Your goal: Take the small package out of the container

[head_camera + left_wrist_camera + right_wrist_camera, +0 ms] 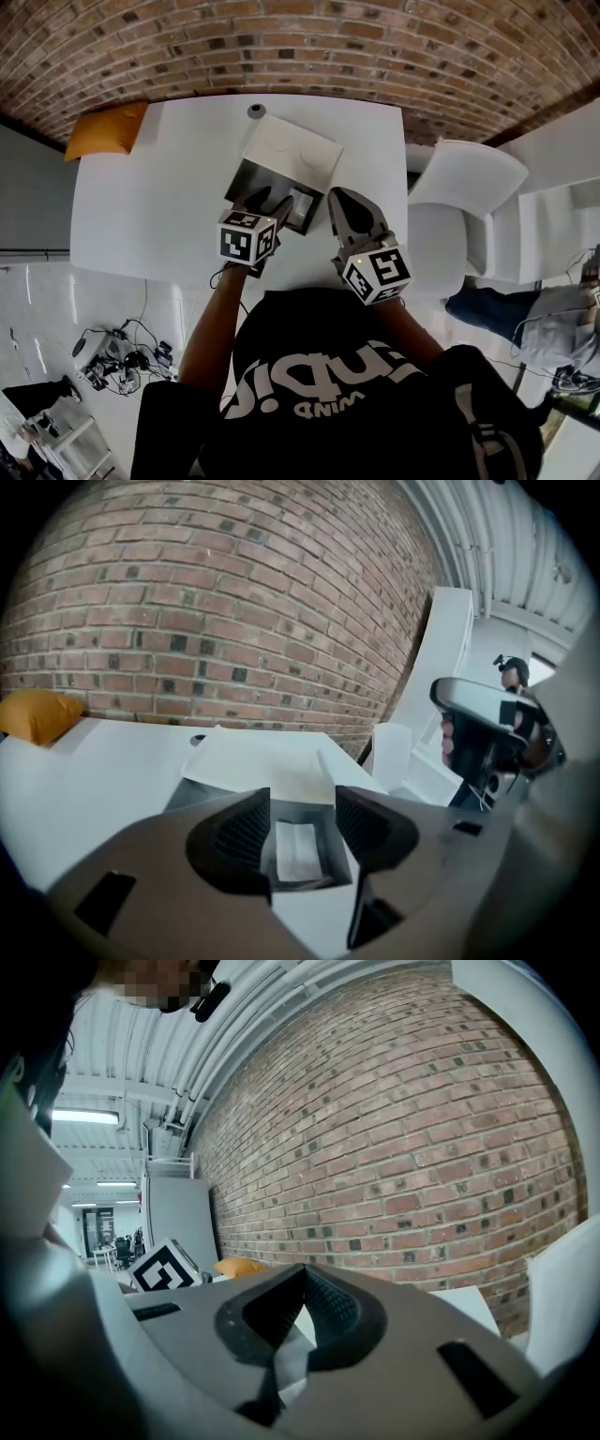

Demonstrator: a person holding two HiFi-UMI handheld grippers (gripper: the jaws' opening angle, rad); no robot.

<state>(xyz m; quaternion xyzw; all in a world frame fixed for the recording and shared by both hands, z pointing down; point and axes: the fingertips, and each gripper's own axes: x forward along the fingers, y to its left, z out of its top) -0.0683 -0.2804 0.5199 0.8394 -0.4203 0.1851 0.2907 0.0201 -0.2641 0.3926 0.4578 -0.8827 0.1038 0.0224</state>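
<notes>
Step in hand: the reach-in. The pkg hasn't been gripped yet.

Left gripper [272, 204] sits at the near edge of the open container [246, 178], nose tipped down into it. Jaws are spread wide w/ nothing pinched. In the left gripper view the small package [296, 852] lies flat on the dark floor of the container [186, 794], framed between the two pads but clear of both. From the head view the small package [302, 208] is in the box's near right corner, at approx 2 o'clock from the left gripper's tips and just beside them. White lid [291, 150] is folded back, standing off at 12 o'clock beyond the pkg, so access from the near side is free.

Right gripper [339, 199] hovers at 3 o'clock of the container, outside it, over the white table [141, 206]. In the right gripper view the jaws of the right gripper [302, 1283] are pressed together at the tips and hold nothing. It looks idle.

Next move, as I judge it:
- Drop the left gripper a bit more so the pads straddle the pkg.
- Close on it, then lift straight up & back toward 6 o'clock.

The pkg is thin & flat, so the pads prob need to get low, or catch an edge. Risk: jaw tips nudging the box wall or sliding the pkg into the corner
</notes>
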